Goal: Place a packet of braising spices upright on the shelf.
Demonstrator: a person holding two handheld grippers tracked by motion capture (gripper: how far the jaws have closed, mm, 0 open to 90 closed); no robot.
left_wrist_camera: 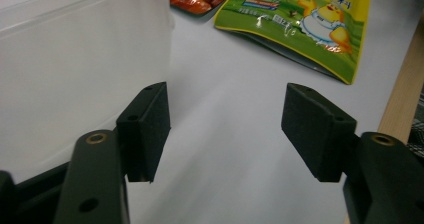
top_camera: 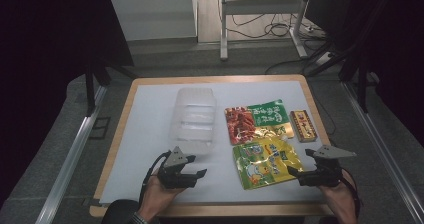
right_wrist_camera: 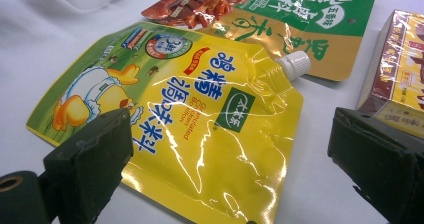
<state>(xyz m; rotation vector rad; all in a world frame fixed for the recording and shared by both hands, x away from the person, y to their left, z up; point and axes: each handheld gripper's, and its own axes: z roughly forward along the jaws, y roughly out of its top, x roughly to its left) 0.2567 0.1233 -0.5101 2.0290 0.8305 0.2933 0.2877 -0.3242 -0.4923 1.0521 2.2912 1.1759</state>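
Left tool (top_camera: 197, 174) sits at the lower centre-left of the high view, its jaws partly apart with nothing between them; in the left gripper view bare white counter (left_wrist_camera: 235, 114) shows in the gap, and the clear plastic container (left_wrist_camera: 75, 59) rises at the left of that frame, just beside one jaw. Right tool (top_camera: 295, 173) sits at the lower right of the high view, jaws spread wide and gripping nothing, with its tips at the lower right edge of the yellow spouted pouch (top_camera: 266, 161). In the right gripper view that pouch (right_wrist_camera: 190, 119) lies flat on the counter in the middle of the frame, between and beyond the two jaws, its white cap (right_wrist_camera: 295, 64) pointing to the upper right. Above it in the high view lies a red and green snack packet (top_camera: 256, 121), touching or slightly overlapping the pouch, and a small wrapped box (top_camera: 303, 125) rests just to the right of the packet. The container (top_camera: 195, 116) stands at centre, above the left tool
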